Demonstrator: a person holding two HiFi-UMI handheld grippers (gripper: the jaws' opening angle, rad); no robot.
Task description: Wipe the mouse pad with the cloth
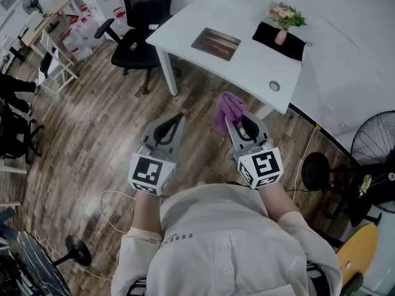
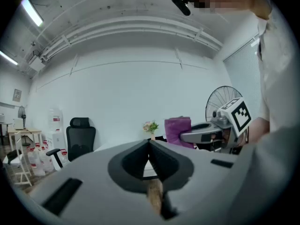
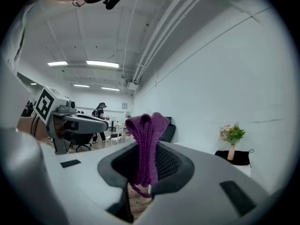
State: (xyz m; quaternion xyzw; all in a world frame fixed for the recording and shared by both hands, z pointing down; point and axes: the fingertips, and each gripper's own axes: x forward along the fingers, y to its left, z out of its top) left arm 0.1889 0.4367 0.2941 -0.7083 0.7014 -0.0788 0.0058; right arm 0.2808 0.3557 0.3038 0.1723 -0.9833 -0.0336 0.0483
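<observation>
A purple cloth [image 1: 227, 110] is pinched in my right gripper [image 1: 237, 123], bunched and sticking up past the jaws; the right gripper view shows the cloth [image 3: 146, 144] folded between them. My left gripper [image 1: 174, 123] is shut with nothing in it, its jaws meeting at the tip [image 2: 149, 143]. Both are held over the wooden floor, short of the white table [image 1: 247, 57]. On that table lies a brown striped mouse pad [image 1: 216, 43]. In the left gripper view the cloth [image 2: 176, 129] and the right gripper appear to the right.
A black mat [image 1: 279, 42] with a small flower vase [image 1: 282, 22] lies at the table's far right. A black office chair [image 1: 139, 32] stands left of the table. A standing fan [image 1: 369, 150] is at the right. Cables run along the floor.
</observation>
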